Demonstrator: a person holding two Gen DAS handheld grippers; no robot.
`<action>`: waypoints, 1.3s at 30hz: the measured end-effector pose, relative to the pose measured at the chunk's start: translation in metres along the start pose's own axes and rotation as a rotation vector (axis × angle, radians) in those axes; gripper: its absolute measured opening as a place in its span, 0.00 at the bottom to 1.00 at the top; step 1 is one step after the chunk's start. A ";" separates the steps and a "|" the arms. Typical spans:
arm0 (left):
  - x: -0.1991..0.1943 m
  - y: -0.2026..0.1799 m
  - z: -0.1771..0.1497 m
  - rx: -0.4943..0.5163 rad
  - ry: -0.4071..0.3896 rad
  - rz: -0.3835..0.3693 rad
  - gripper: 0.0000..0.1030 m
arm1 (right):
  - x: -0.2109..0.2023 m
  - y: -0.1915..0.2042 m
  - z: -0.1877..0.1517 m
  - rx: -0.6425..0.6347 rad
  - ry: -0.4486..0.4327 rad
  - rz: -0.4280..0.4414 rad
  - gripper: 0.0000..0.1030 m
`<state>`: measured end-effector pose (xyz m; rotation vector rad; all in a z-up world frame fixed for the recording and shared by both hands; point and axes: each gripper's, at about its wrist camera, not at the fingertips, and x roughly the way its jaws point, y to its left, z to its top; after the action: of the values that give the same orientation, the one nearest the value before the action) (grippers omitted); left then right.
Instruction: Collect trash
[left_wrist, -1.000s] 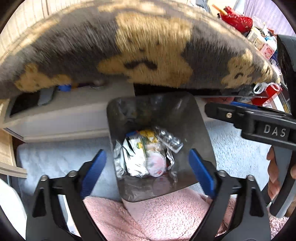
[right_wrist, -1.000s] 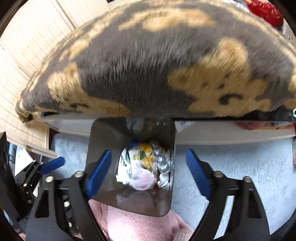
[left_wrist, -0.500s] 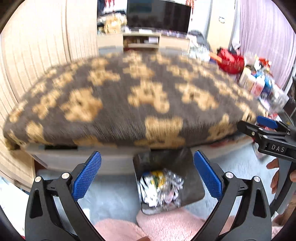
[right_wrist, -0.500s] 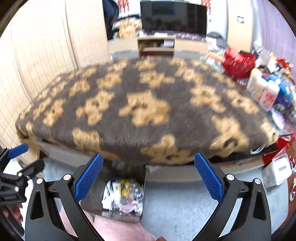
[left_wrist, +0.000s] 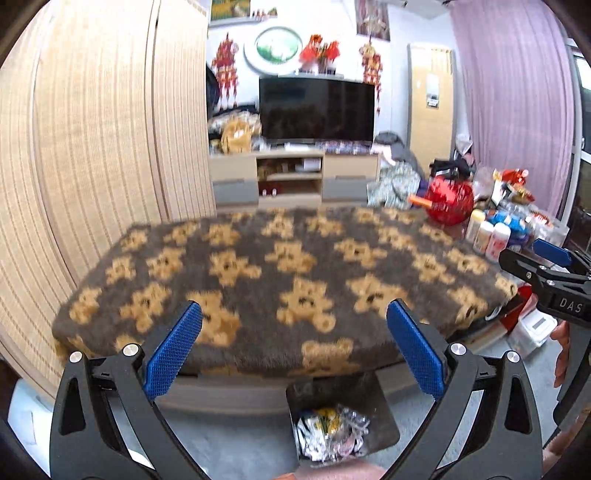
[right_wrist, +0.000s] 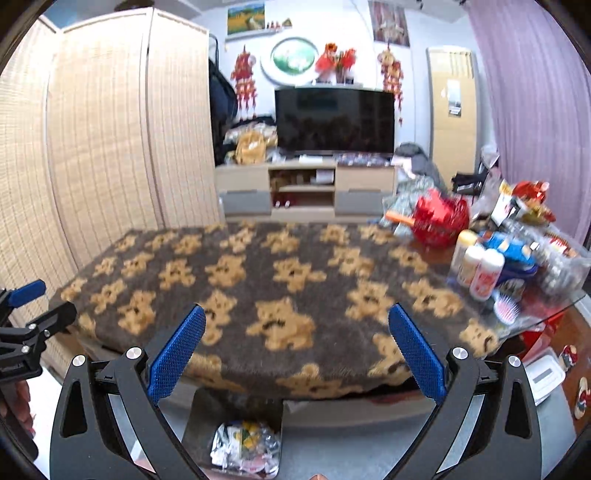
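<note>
The left gripper (left_wrist: 293, 343) stands with its blue pads wide apart and nothing between them. The right gripper (right_wrist: 295, 347) is likewise spread, its jaws having just been opening, and it too holds nothing. Both point out over the table rather than down at the bin.

The trash bin (left_wrist: 384, 424) sits at the bottom centre of the left view, on the floor against the table's near edge, with crumpled foil and wrappers (left_wrist: 330, 432) heaped inside; in the right view it lies at the bottom, left of centre. The collecting looks about done, since I see no loose litter on the bear-print blanket (left_wrist: 280, 280) covering the table. The sensible step now is a slow sweep of the tabletop and floor for anything missed, keeping the jaws spread until a piece is lined up between the pads.

To the right of the frame, bottles (right_wrist: 480, 269) and a red basket (right_wrist: 441, 218) crowd the table's end; these are belongings, not rubbish, and easy to knock. A folding screen (right_wrist: 110, 140) closes off the left side.
</note>
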<state>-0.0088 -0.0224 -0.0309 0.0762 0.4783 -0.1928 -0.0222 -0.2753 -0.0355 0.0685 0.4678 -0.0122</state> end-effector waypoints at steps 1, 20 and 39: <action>-0.005 -0.002 0.003 0.003 -0.014 0.001 0.92 | -0.006 -0.001 0.003 0.003 -0.016 -0.002 0.97; -0.051 -0.011 0.021 0.009 -0.148 0.017 0.92 | -0.057 0.006 0.022 0.010 -0.151 -0.039 0.97; -0.060 -0.008 0.011 -0.015 -0.138 0.026 0.92 | -0.054 0.007 0.017 0.035 -0.078 -0.069 0.97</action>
<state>-0.0579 -0.0214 0.0061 0.0543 0.3411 -0.1678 -0.0630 -0.2701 0.0045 0.0857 0.3923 -0.0905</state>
